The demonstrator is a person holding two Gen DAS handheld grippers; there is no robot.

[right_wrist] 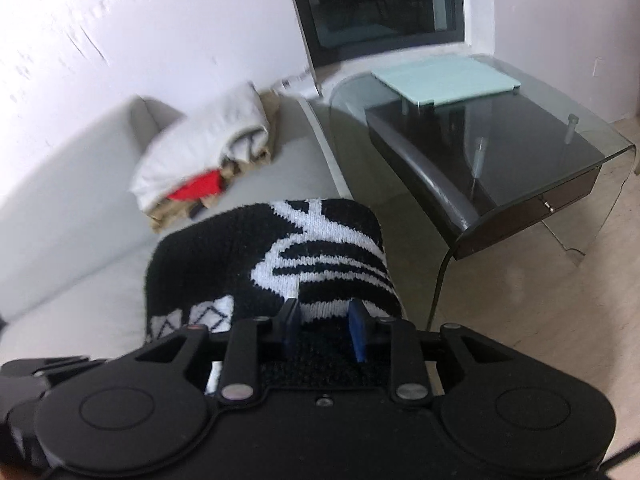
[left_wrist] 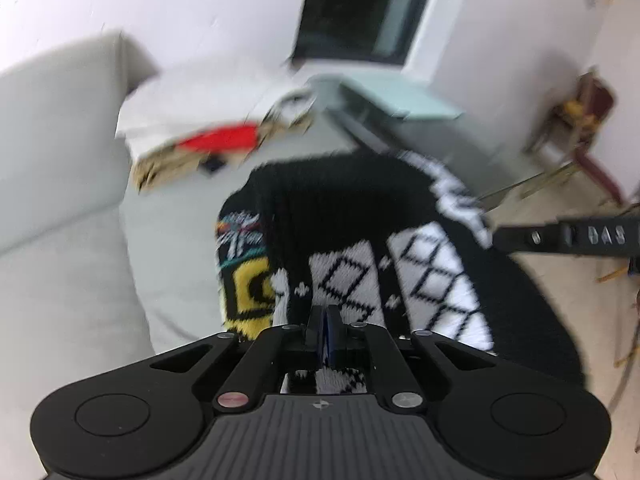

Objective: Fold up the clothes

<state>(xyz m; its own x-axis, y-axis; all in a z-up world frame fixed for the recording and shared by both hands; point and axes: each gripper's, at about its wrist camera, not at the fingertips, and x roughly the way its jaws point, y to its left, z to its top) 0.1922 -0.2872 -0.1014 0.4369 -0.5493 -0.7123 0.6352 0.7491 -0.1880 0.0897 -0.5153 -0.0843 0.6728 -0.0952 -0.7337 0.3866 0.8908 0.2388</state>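
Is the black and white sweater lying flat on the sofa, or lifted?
Lifted: the sweater hangs bunched from the left gripper and right gripper.

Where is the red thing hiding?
In the right wrist view, the red cloth is tucked in the folded pile on the sofa, up and left of the black-and-white sweater.

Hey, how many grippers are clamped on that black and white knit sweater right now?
2: the left gripper pinches the black and white knit sweater at its diamond-patterned edge; the right gripper grips a thicker bunch by the white stripes.
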